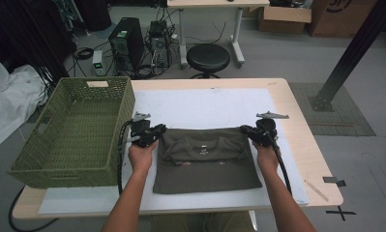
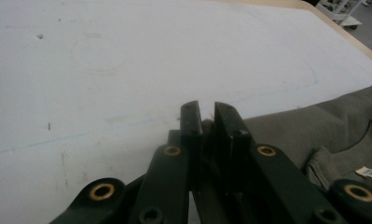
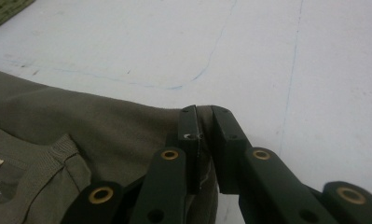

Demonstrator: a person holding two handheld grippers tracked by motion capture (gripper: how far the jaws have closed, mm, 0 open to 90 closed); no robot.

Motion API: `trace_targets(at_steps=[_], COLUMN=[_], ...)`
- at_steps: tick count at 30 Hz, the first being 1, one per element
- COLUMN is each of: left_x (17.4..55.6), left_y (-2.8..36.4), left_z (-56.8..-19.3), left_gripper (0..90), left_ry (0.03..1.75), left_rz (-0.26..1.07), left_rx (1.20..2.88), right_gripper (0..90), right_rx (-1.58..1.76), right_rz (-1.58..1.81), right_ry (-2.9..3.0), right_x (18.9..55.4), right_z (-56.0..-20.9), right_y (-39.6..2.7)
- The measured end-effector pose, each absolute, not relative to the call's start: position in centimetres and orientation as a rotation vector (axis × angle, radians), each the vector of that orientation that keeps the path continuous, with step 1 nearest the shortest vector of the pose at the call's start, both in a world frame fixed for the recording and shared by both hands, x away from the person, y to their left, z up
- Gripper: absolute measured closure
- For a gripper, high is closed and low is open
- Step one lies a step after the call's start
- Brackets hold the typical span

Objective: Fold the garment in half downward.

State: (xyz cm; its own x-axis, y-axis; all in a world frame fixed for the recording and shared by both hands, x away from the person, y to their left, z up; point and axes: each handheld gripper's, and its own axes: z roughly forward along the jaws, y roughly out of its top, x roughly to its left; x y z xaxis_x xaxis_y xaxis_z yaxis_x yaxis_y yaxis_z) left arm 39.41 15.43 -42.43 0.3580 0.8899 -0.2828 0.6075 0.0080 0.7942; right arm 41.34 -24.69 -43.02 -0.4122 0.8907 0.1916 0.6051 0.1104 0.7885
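An olive-green T-shirt (image 1: 206,159) lies on the white mat, its far part folded toward the person so the collar label shows. My left gripper (image 1: 157,131) is shut on the fold's far left corner; in the left gripper view a pinch of the shirt cloth (image 2: 309,130) sits between the jaws of the left gripper (image 2: 207,112). My right gripper (image 1: 244,130) is shut on the far right corner, and in the right gripper view the shirt (image 3: 81,126) runs into the closed jaws of the right gripper (image 3: 204,114).
A green woven basket (image 1: 74,130) stands at the table's left, close beside the left hand. The white mat (image 1: 205,106) covers most of the wooden table (image 1: 306,145). A stool, computer cases and boxes stand on the floor beyond.
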Motion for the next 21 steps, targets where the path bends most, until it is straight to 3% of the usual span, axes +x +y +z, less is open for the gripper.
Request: trace_targets(at_steps=[1, 2, 3, 5, 11, 15, 17, 19, 21], left_x=[39.5, 39.4, 39.2, 37.9, 34.1, 33.3, 33.2, 33.1, 32.8], left_y=[15.4, 15.4, 15.5, 15.5, 15.1, 13.9, 13.2, 12.7, 12.8], left_z=[-42.7, -42.9, -42.9, -42.6, -42.1, -43.2, -43.9, -44.2, -44.2], left_gripper=[78.6, 69.7, 58.1, 48.6, 43.8, 41.6, 46.6, 69.3, 82.1], left_ry=[1.356, 1.372, 1.382, 1.347, 1.227, 1.221, 1.229, 1.236, 1.233], left_rz=[0.374, 0.356, 0.337, 0.356, 0.365, 0.33, 0.307, 0.33, 0.337], left_rx=[1.696, 1.691, 1.678, 1.66, 1.664, 1.728, 1.758, 1.797, 1.767], right_gripper=[81.9, 78.2, 69.7, 58.0, 54.8, 60.5, 67.4, 80.9, 85.4], right_rx=[1.466, 1.47, 1.473, 1.483, 1.372, 1.341, 1.345, 1.353, 1.363], right_rz=[1.196, 1.193, 1.2, 1.259, 1.386, 1.372, 1.345, 1.29, 1.287], right_ry=[2.071, 2.08, 2.076, 2.048, 2.078, 2.156, 2.182, 2.199, 2.195], right_x=[41.6, 41.7, 41.6, 40.8, 36.5, 35.7, 36.0, 36.4, 36.3], right_z=[-43.2, -43.3, -43.4, -43.1, -42.0, -42.6, -43.1, -43.6, -43.8], right_y=[-24.6, -24.6, -24.7, -25.3, -26.5, -25.6, -25.0, -24.6, -24.6])
